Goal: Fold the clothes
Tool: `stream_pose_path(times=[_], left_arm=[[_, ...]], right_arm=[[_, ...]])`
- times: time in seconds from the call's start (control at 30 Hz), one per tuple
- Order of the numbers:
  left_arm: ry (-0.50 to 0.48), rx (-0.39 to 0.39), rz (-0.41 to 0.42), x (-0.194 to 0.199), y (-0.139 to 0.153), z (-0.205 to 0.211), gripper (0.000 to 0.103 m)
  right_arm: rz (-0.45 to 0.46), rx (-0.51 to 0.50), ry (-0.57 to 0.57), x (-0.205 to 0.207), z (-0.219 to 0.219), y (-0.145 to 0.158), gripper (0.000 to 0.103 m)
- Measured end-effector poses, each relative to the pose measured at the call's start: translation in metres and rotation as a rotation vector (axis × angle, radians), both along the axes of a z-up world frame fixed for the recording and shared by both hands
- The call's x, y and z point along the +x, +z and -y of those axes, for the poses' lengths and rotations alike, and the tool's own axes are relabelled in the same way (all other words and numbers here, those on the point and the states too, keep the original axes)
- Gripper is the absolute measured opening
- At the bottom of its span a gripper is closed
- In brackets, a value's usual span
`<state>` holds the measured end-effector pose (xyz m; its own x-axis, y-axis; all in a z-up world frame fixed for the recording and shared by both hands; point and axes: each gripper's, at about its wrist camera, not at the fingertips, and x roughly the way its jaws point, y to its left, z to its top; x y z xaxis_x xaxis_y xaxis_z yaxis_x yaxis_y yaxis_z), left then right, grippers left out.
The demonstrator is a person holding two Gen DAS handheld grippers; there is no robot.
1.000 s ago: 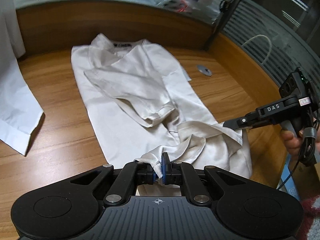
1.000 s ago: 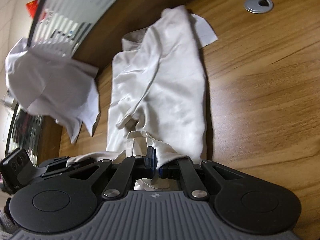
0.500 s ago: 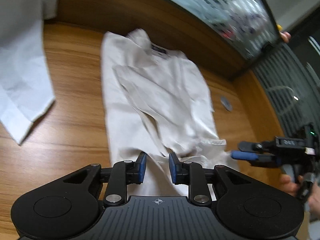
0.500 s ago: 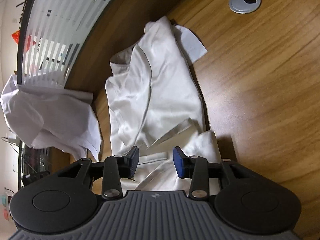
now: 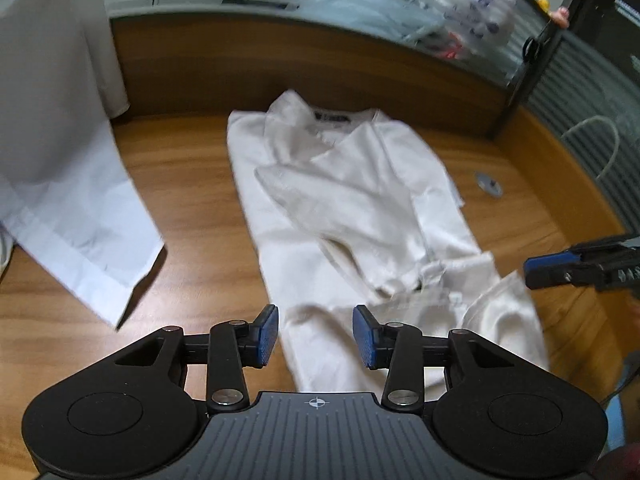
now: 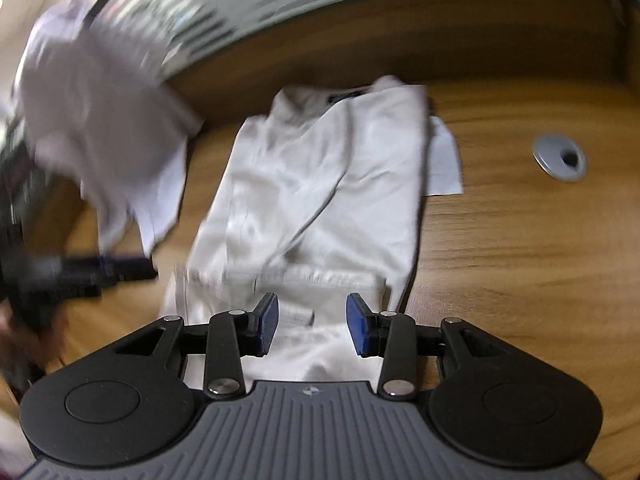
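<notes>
Cream shirt, soft woven cloth with a dull sheen, lies lengthwise on the wood-grain desk: collar at the far end, sleeves folded inward, hem bunched in ridges at the near end. Left gripper: jaws opening, blue ribbed pads apart over the hem, not pressing any cloth. Right gripper: pads spread, over the hem's stitched edge, nothing pinched. A white garment, thin and creased, lies left of the shirt. A round grey grommet sits to the shirt's right.
</notes>
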<state>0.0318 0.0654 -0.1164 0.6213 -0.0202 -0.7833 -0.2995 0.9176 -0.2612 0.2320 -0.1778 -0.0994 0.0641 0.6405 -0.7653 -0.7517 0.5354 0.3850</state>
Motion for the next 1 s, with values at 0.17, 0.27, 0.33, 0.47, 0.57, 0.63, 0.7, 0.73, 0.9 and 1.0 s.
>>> stream_pose_path(times=[0.17, 0.27, 0.33, 0.47, 0.57, 0.63, 0.7, 0.73, 0.9, 1.0], left_arm=[[0.009, 0.010, -0.055, -0.002, -0.013, 0.007, 0.043], [0.007, 0.013, -0.073, 0.001, -0.018, 0.010, 0.043], [0.009, 0.013, -0.083, 0.004, -0.021, 0.011, 0.042], [0.028, 0.010, -0.105, 0.010, -0.026, 0.011, 0.028], [0.035, 0.016, -0.114, 0.014, -0.029, 0.011, 0.015], [0.036, 0.026, -0.118, 0.015, -0.030, 0.011, 0.013], [0.042, 0.031, -0.131, 0.016, -0.032, 0.010, 0.012], [0.046, 0.033, -0.139, 0.016, -0.033, 0.010, 0.012], [0.063, 0.038, -0.142, 0.016, -0.034, 0.008, 0.012], [0.070, 0.040, -0.143, 0.016, -0.034, 0.007, 0.012]], right_arm=[[0.162, -0.111, 0.201, -0.037, -0.025, -0.007, 0.043], [0.234, -0.165, 0.230, -0.046, -0.037, -0.014, 0.043], [0.266, -0.193, 0.253, -0.047, -0.043, -0.018, 0.043], [0.307, -0.237, 0.327, -0.043, -0.049, -0.028, 0.043], [0.322, -0.248, 0.406, -0.040, -0.053, -0.035, 0.043], [0.328, -0.243, 0.463, -0.038, -0.054, -0.037, 0.043], [0.323, -0.234, 0.514, -0.037, -0.054, -0.038, 0.042], [0.318, -0.230, 0.534, -0.036, -0.055, -0.039, 0.042], [0.320, -0.232, 0.636, -0.036, -0.056, -0.045, 0.036], [0.346, -0.224, 0.684, -0.039, -0.054, -0.045, 0.005]])
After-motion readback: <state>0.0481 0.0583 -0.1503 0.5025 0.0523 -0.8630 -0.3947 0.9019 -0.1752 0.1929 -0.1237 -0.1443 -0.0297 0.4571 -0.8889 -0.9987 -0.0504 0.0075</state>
